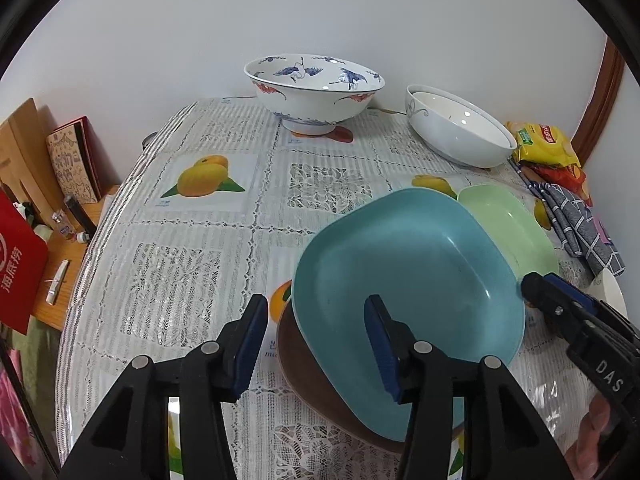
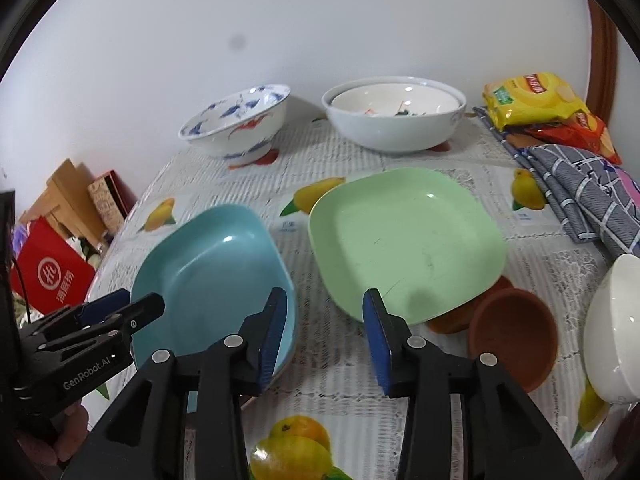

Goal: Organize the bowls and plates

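Both tongs (image 1: 316,344) (image 2: 324,340) hang parted and empty beside the blue plate (image 1: 408,292).

Black tongs (image 1: 316,344) with ribbed blue pads (image 1: 382,348), silver rivets and white lettering.

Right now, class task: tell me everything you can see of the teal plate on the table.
The teal plate is a rounded-square dish with a raised rim, matte and plastic-looking, empty, with faint scuffs inside. It sits tilted, its near-left part resting on a brown dish on the lace tablecloth. The green plate lies beside it; the right wrist view shows a gap between them. The left gripper is open, one finger over the plate's bowl, the other outside its rim.
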